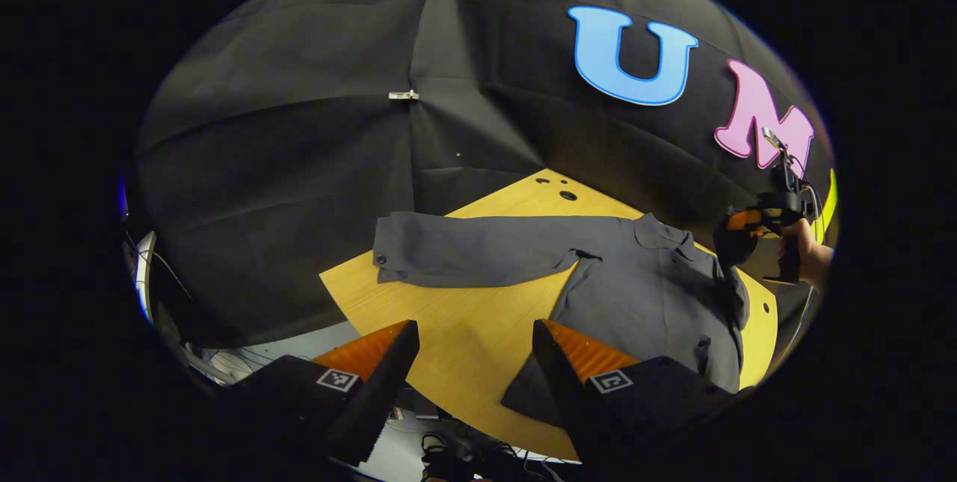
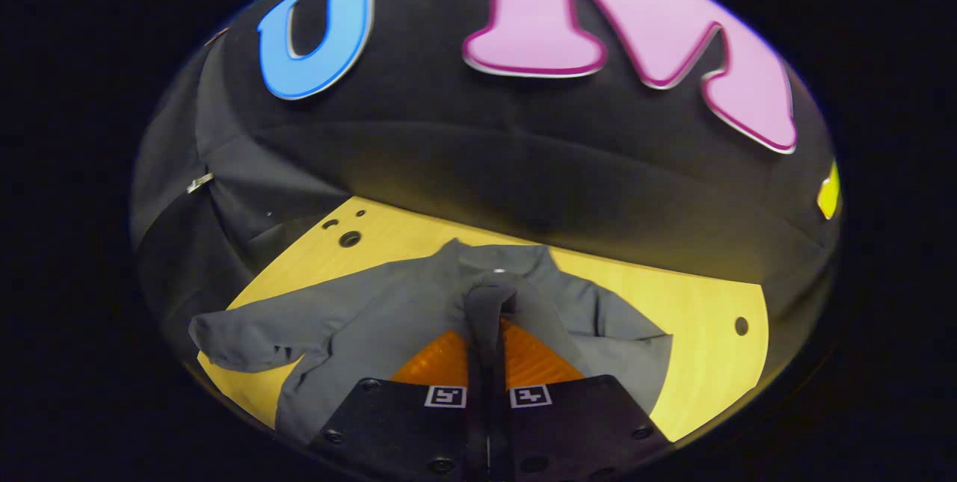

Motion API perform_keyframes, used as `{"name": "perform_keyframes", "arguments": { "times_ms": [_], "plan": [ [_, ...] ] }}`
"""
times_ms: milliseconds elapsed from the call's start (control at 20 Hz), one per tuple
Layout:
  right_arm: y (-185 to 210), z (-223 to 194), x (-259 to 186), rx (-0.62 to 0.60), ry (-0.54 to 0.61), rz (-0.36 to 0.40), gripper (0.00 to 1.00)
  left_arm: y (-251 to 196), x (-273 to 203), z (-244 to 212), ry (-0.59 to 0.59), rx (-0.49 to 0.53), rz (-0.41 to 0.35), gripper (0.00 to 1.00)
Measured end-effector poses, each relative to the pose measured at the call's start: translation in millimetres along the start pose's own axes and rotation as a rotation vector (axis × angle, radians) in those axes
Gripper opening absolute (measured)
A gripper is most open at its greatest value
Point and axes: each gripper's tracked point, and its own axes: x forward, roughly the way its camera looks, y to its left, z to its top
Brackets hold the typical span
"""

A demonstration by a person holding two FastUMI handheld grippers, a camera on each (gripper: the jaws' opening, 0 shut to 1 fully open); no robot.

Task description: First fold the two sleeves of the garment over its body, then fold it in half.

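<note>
On the yellow wooden bench [image 1: 463,332] your right gripper [image 2: 490,299] pinches the dark grey shirt's sleeve [image 2: 490,310]. Your left gripper [image 1: 475,347] hangs open above the near edge.

No readable text, brand or number stood on the garment [image 1: 635,280] or the table [image 1: 448,332]; the grippers' square markers carried only coded patterns.

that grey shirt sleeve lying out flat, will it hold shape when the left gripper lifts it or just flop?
Likely flops: the shirt is thin and creased, and where the right gripper pinches it, the fabric bunches and drapes. The outstretched sleeve lies limp on the wooden table, so expect it to hang from the grasp point. The cuff looks thicker, probably a firmer hold.
</note>
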Motion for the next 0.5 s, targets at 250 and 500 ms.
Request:
{"name": "perform_keyframes", "arguments": {
  "times_ms": [250, 500],
  "plan": [
    [79.8, -22.5, 31.8, 0.0, 0.061, 0.1, 0.07, 15.8, -2.9, -1.5, 0.018, -0.024, 0.038, 0.96],
    [139.5, -48.6, 46.8, -0.008, 0.129, 0.185, 0.18, 21.9, -4.5, -0.3, 0.016, -0.045, 0.062, 0.96]
  ]
}}
